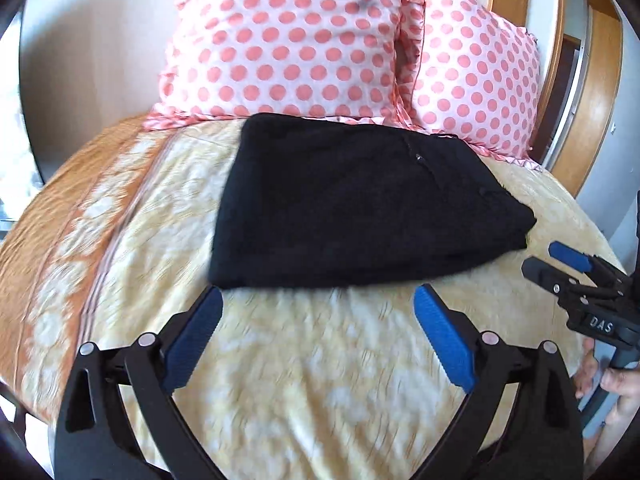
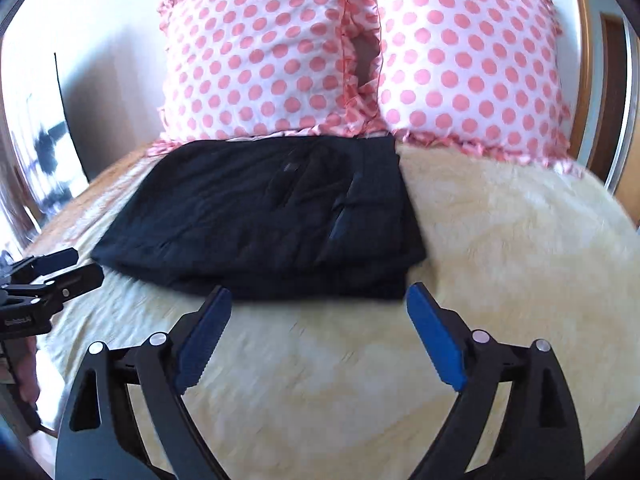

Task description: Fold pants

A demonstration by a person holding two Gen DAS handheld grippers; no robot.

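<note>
The black pants [image 1: 360, 204] lie folded into a compact rectangle on the yellow patterned bedspread [image 1: 304, 360], just in front of the pillows; they also show in the right wrist view [image 2: 264, 220]. My left gripper [image 1: 318, 300] is open and empty, just short of the pants' near edge. My right gripper [image 2: 318, 298] is open and empty, also just short of the near edge, toward its right end. The right gripper shows at the right of the left wrist view [image 1: 548, 258]. The left gripper shows at the left edge of the right wrist view [image 2: 80, 266].
Two white pillows with pink dots [image 1: 288, 36] [image 1: 476, 80] stand behind the pants, also in the right wrist view [image 2: 260, 52] [image 2: 468, 60]. A wooden headboard [image 1: 600, 92] is at the back right. An orange border band [image 1: 72, 216] runs along the bedspread's left side.
</note>
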